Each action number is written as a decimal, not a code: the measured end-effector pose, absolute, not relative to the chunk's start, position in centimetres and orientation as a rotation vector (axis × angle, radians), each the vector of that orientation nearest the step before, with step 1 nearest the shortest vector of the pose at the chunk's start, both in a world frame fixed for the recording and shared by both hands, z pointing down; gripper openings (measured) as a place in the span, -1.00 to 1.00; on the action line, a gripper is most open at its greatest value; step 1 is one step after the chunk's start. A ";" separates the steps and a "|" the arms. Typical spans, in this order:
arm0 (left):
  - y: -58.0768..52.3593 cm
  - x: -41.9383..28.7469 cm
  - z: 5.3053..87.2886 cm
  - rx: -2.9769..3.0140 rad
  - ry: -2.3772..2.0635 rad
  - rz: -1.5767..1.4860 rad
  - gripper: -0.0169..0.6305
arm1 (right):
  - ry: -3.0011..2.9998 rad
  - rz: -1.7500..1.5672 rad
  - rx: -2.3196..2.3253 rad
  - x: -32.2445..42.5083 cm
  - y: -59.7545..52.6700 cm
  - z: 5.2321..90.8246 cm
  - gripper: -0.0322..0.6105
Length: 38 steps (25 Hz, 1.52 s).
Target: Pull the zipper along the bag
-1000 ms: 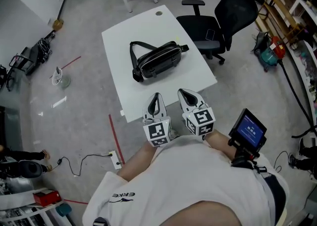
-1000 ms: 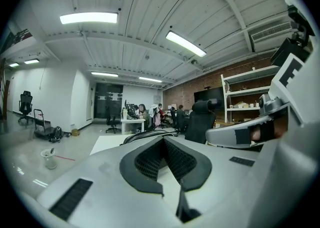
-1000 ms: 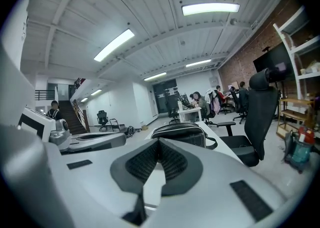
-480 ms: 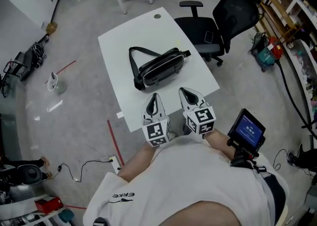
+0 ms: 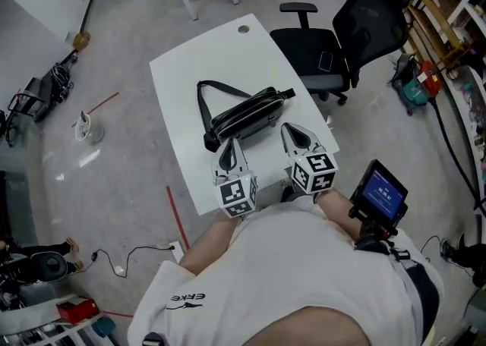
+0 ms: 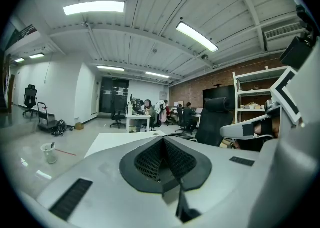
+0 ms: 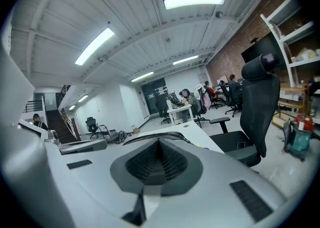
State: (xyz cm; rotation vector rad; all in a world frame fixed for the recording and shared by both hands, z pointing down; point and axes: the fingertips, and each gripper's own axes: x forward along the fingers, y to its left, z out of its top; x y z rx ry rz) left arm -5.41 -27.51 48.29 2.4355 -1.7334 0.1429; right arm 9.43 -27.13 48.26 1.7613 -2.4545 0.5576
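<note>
Bag (image 5: 247, 113), black with a strap, lies on the white table (image 5: 228, 48) just ahead of both claws in the head view. Over the last second, the left gripper (image 5: 230, 142) and right gripper (image 5: 289, 129) have come forward over the table's near edge, so the reach is nearly done, though the zipper pull is too small to make out. The left gripper view shows its jaws pressed together on nothing, and the right gripper view shows the same, with the strap just beyond its tips.

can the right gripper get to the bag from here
Probably yes: the right gripper is shut and close to the bag on the table, with nothing between them; it would need to open first.
</note>
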 end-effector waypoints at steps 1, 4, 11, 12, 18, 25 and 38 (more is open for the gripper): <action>-28.1 -5.3 48.4 2.426 -1.743 0.148 -0.94 | -2.453 0.576 1.766 10.0 -27.8 48.5 -0.89; -29.9 -5.2 48.6 2.401 -1.774 0.170 -0.94 | -2.445 0.637 1.778 11.5 -29.9 49.6 -0.89; -32.3 -5.6 48.8 2.353 -1.838 0.222 -0.94 | -2.455 0.793 1.775 13.5 -33.5 52.0 -0.89; -32.6 -5.7 48.8 2.344 -1.845 0.232 -0.94 | -2.456 0.810 1.773 13.6 -33.9 52.1 -0.89; -33.4 -6.3 49.6 2.289 -1.879 0.310 -0.94 | -2.458 0.885 1.729 14.4 -36.1 53.8 -0.89; -34.4 -5.5 51.1 2.244 -1.903 0.378 -0.94 | -2.577 1.099 1.662 15.9 -38.5 56.0 -0.61; -35.2 -6.4 50.9 2.203 -1.964 0.426 -0.94 | -2.704 1.700 1.443 15.4 -40.7 57.9 -0.36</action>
